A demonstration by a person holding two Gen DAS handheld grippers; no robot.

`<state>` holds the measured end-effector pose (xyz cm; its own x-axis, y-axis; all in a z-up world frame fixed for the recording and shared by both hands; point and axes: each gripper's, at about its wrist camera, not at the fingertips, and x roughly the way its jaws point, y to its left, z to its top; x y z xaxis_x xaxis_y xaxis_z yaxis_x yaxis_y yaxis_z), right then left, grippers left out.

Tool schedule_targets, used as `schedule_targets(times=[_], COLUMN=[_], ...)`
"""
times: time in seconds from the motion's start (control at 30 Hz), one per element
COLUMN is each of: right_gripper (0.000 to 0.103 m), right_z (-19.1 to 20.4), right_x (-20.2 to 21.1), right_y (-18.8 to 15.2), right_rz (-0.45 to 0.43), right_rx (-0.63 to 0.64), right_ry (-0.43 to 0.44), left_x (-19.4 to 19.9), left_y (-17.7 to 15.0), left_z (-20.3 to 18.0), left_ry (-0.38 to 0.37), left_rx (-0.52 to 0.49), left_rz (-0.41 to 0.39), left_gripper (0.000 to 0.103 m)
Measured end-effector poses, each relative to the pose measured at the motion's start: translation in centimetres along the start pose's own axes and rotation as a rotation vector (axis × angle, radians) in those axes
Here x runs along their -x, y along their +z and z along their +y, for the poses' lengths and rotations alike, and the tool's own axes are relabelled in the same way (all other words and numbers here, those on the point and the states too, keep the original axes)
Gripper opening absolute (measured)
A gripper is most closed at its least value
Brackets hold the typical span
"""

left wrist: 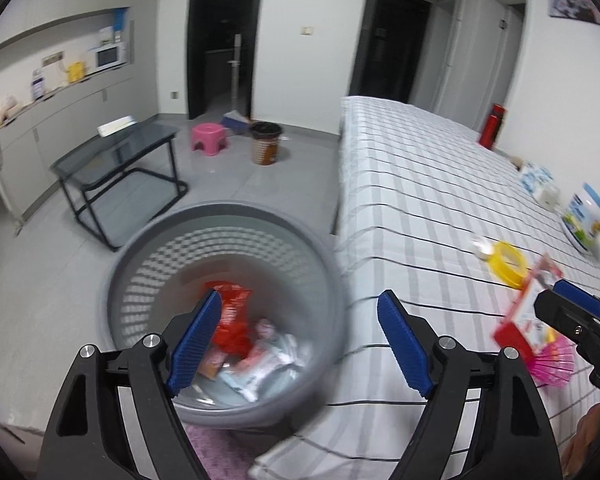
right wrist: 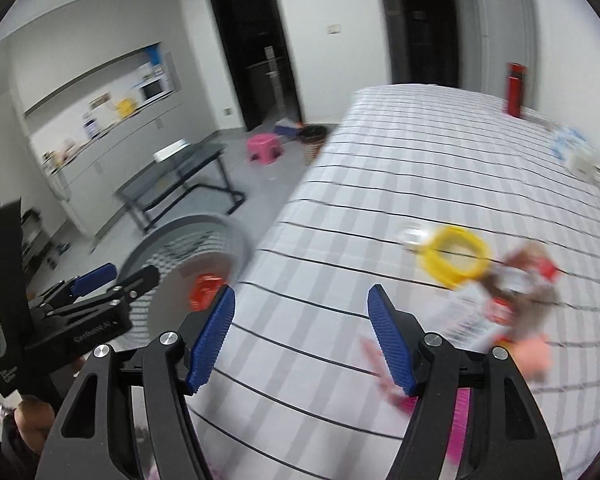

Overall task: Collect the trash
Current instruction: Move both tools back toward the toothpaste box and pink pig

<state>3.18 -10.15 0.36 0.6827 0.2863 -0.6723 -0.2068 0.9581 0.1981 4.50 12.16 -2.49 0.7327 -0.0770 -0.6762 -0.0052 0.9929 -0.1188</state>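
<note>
- The grey basket (left wrist: 228, 304), on the floor at the left against the bed (left wrist: 419, 184), already holds wrappers (left wrist: 256, 364).
- The left tool (left wrist: 300, 344) hangs spread and empty at the basket's near right rim.
- The right tool (right wrist: 300, 344), spread and empty, points over the bed.
- Remaining trash: a red packet (left wrist: 519, 320) and yellow ring (left wrist: 507, 264), far right.
- Advice: settle before pinching; approach the flat packet by its edge.

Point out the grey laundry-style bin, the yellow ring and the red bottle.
grey bin (left wrist: 236, 216): left wrist view, on the far rim.
yellow ring (right wrist: 453, 260): right wrist view, on the ring's band, left side, lying on the bed.
red bottle (left wrist: 493, 126): left wrist view, on its body, past the bed's far edge.
</note>
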Motion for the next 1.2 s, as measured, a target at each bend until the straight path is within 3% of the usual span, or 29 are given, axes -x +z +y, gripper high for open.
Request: schedule_targets(times=[0.27, 0.57, 0.83, 1.2], right_gripper=[0.066, 0.066, 0.066, 0.066], right_z=[-8.2, -15.0, -17.0, -17.0], right_x=[4.2, 5.1, 3.5, 0.3], right_y=[-3.2, -6.2, -7.1, -5.9], right_rz=[-0.026, 0.004, 0.044, 0.09], right_rx=[-0.116, -0.232, -0.275, -0.227], right_ry=[-0.16, -0.245, -0.219, -0.167], left_x=[-0.7, -1.4, -2.1, -2.5], left_y=[-0.1, -0.8, -1.7, -2.4], left_z=[-6.5, -11.7, -14.1, -15.6], left_ry=[-0.098, -0.154, -0.161, -0.151], left_rx=[-0.086, -0.17, -0.202, -0.204], left_rz=[0.006, 0.035, 0.064, 0.085], left_gripper=[0.082, 0.082, 0.083, 0.083])
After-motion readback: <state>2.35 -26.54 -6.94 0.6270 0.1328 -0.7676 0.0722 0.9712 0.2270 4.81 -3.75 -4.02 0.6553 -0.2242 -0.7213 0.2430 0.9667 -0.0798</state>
